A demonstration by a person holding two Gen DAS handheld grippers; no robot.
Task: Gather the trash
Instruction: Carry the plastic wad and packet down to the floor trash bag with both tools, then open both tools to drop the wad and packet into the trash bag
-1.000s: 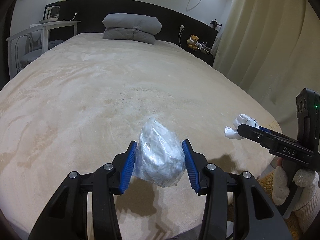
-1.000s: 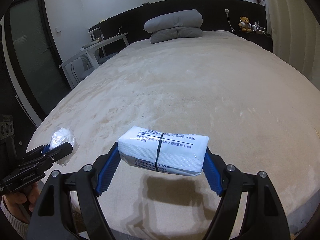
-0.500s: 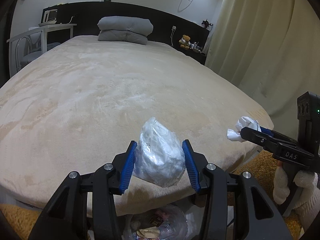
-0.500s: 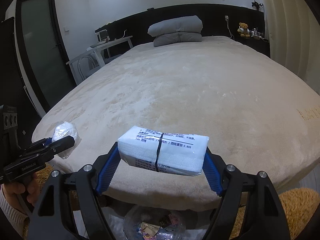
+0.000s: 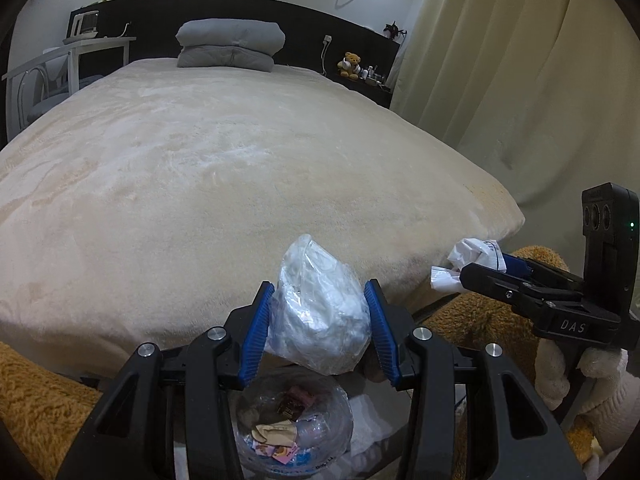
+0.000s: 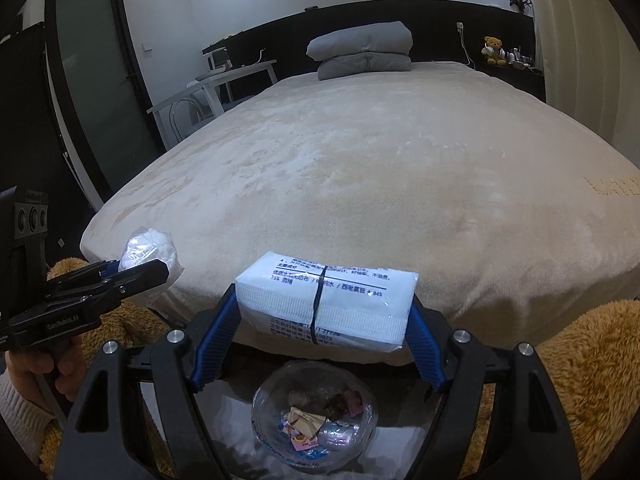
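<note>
My left gripper (image 5: pixel 318 320) is shut on a crumpled clear plastic bag (image 5: pixel 320 320), held in the air past the foot of the bed. My right gripper (image 6: pixel 324 320) is shut on a white pack of wipes with blue print (image 6: pixel 326 304), gripped by its two short ends. Below both, on the floor, sits a clear plastic-lined trash bin (image 5: pixel 294 424) (image 6: pixel 314 416) with wrappers inside. In the left wrist view the right gripper (image 5: pixel 452 276) shows at the right edge with the pack's end. In the right wrist view the left gripper (image 6: pixel 160 270) appears at the left with the bag.
The beige bed (image 5: pixel 240 168) (image 6: pixel 380 168) fills the view ahead, grey pillows (image 5: pixel 230 42) at its head. A brown fluffy rug (image 6: pixel 580 360) flanks the bin. Curtains (image 5: pixel 520 60) hang on the right; a white desk and chair (image 6: pixel 208 92) and a dark door (image 6: pixel 92 80) stand left.
Both grippers drew back from over the bed to beyond its foot edge, still holding their items. The trash bin on the floor came into view beneath them.
</note>
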